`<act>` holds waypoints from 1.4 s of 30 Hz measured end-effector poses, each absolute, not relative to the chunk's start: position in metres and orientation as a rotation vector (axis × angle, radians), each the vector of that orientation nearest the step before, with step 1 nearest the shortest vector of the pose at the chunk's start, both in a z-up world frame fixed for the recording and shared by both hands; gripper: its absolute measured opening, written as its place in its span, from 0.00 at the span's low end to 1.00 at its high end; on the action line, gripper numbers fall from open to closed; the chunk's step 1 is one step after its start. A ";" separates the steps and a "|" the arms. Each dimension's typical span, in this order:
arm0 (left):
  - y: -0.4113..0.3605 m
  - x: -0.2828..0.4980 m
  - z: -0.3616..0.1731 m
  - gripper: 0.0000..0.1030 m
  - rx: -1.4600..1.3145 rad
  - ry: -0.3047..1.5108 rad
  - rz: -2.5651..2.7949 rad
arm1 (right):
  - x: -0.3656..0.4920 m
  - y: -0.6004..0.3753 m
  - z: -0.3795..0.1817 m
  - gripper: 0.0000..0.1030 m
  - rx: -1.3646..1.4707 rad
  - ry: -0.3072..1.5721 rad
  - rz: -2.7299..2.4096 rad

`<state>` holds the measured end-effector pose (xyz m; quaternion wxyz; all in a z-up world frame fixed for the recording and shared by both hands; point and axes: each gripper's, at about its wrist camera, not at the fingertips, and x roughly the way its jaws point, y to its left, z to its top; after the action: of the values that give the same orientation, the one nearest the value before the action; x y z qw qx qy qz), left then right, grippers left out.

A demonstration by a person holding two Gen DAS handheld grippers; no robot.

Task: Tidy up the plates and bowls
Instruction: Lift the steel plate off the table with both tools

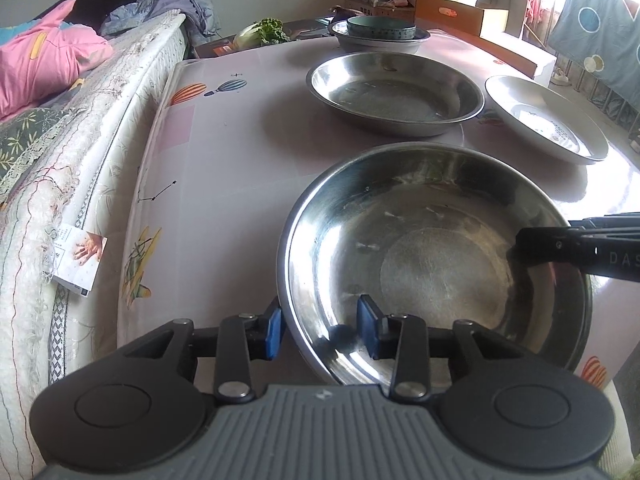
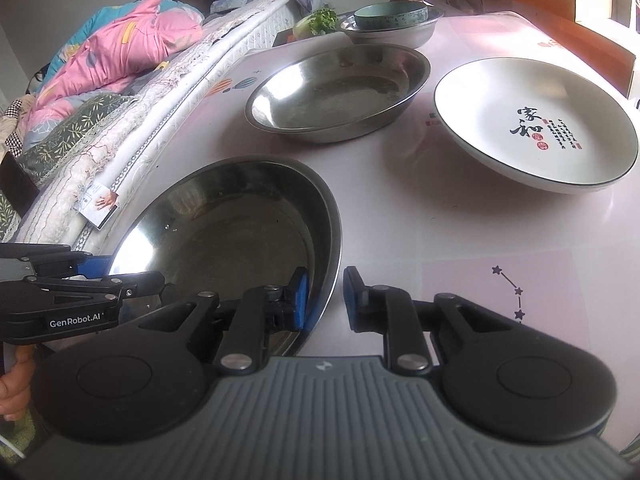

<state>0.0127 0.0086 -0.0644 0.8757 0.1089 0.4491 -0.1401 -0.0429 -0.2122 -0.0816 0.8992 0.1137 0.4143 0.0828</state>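
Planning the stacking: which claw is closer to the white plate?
Right. Right claw straddles the near steel dish rim facing the white plate; left claw straddles the opposite rim.

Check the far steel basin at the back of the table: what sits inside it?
A teal bowl sits inside the far steel basin. The basin's floor beneath it is covered, and the bowl's own contents cannot be seen.

You have a near steel pan [image 1: 436,264] of scuffed, mirror-bright metal, and a far steel pan [image 1: 394,94] duller and streaked. Your white plate [image 2: 536,124] is glossy glazed ceramic. The surface [image 1: 224,168] wears smooth, faintly shiny printed vinyl. Beside it, the mattress [image 1: 80,184] edge is rough, fraying quilted cloth.
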 end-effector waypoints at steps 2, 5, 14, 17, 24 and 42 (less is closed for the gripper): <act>0.007 0.013 -0.064 0.38 0.235 0.936 -0.288 | -0.043 -0.211 -0.082 0.16 0.237 0.856 0.179; 0.005 0.014 -0.064 0.39 0.242 0.936 -0.278 | -0.042 -0.208 -0.082 0.16 0.228 0.852 0.178; 0.004 0.014 -0.064 0.39 0.241 0.937 -0.259 | -0.041 -0.207 -0.082 0.17 0.230 0.848 0.169; 0.004 0.015 -0.064 0.39 0.239 0.939 -0.256 | -0.041 -0.206 -0.082 0.17 0.226 0.847 0.165; 0.004 0.014 -0.063 0.40 0.225 0.942 -0.250 | -0.040 -0.205 -0.081 0.17 0.214 0.839 0.155; -0.001 0.007 -0.064 0.43 0.209 0.936 -0.273 | -0.043 -0.211 -0.079 0.18 0.183 0.794 0.095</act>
<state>0.0070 -0.0009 -0.0641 0.8783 0.1002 0.4488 -0.1308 -0.0429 -0.2111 -0.0793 0.9170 0.0890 0.3861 0.0462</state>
